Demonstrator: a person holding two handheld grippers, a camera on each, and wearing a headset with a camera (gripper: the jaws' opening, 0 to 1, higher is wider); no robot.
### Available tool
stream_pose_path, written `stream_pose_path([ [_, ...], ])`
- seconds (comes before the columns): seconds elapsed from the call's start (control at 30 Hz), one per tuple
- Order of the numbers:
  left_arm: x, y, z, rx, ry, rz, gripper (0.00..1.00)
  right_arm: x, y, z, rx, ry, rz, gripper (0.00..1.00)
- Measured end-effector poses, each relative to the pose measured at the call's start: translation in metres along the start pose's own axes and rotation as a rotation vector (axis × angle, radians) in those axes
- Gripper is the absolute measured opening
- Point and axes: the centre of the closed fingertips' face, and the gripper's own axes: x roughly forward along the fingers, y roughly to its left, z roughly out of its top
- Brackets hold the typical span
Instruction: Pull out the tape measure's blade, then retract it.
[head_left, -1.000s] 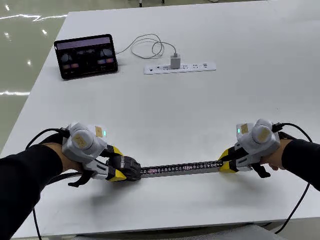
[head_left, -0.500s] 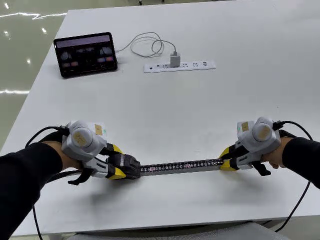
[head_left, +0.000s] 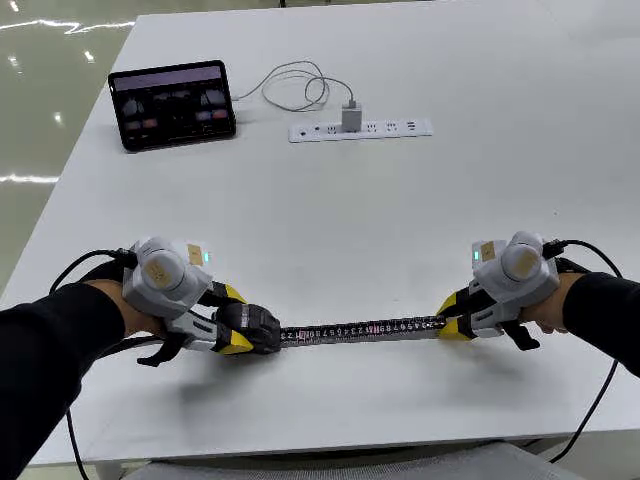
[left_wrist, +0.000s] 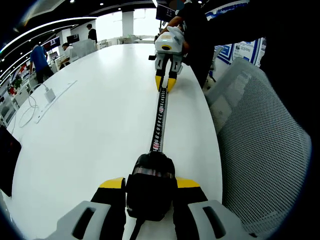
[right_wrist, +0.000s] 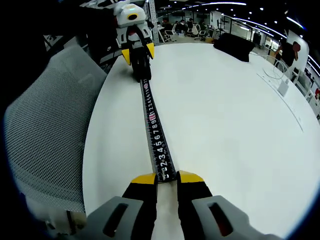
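Observation:
A black tape measure case (head_left: 256, 328) lies on the white table (head_left: 330, 220) near its front edge, and my left gripper (head_left: 238, 332) is shut on it. The blade (head_left: 362, 329), dark with printed numbers, stretches flat to the right, where my right gripper (head_left: 447, 326) is shut on its tip. In the left gripper view the case (left_wrist: 150, 186) sits between the yellow-tipped jaws of the left gripper (left_wrist: 150, 183), and the blade (left_wrist: 159, 117) runs ahead to the right gripper (left_wrist: 166, 84). In the right gripper view the right gripper (right_wrist: 166, 178) pinches the blade (right_wrist: 155, 135) end, and the left gripper (right_wrist: 135, 54) is at the far end.
A tablet (head_left: 172, 103) stands at the table's far left. A white power strip (head_left: 385, 130) with a plugged charger (head_left: 350, 120) and looped cable (head_left: 295, 88) lies at the back middle. A grey mesh chair (left_wrist: 260, 145) sits just off the front edge.

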Motion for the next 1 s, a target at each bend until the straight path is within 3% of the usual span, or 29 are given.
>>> stream_pose_path([
  [0.37,0.001,0.002,0.0,-0.01,0.01,0.021,0.33,0.0,-0.004,-0.002,-0.036,0.013,-0.025,0.11],
  [0.53,0.0,0.004,-0.003,-0.081,-0.011,0.033,0.34,0.0,-0.006,-0.001,-0.021,0.005,-0.042,0.12],
  [0.63,-0.003,0.005,-0.01,-0.097,0.003,0.047,0.34,0.0,-0.006,0.001,0.011,-0.013,-0.055,0.12],
  [0.77,-0.007,0.008,-0.015,-0.184,-0.028,0.072,0.45,0.0,-0.008,0.002,0.032,-0.031,-0.089,0.15],
  [0.87,-0.014,0.021,-0.018,-0.216,-0.057,0.151,0.55,-0.003,-0.012,0.002,0.068,-0.067,-0.124,0.19],
  [1.0,-0.02,0.03,-0.019,-0.256,-0.088,0.197,0.73,-0.008,-0.013,0.005,0.105,-0.1,-0.142,0.23],
])
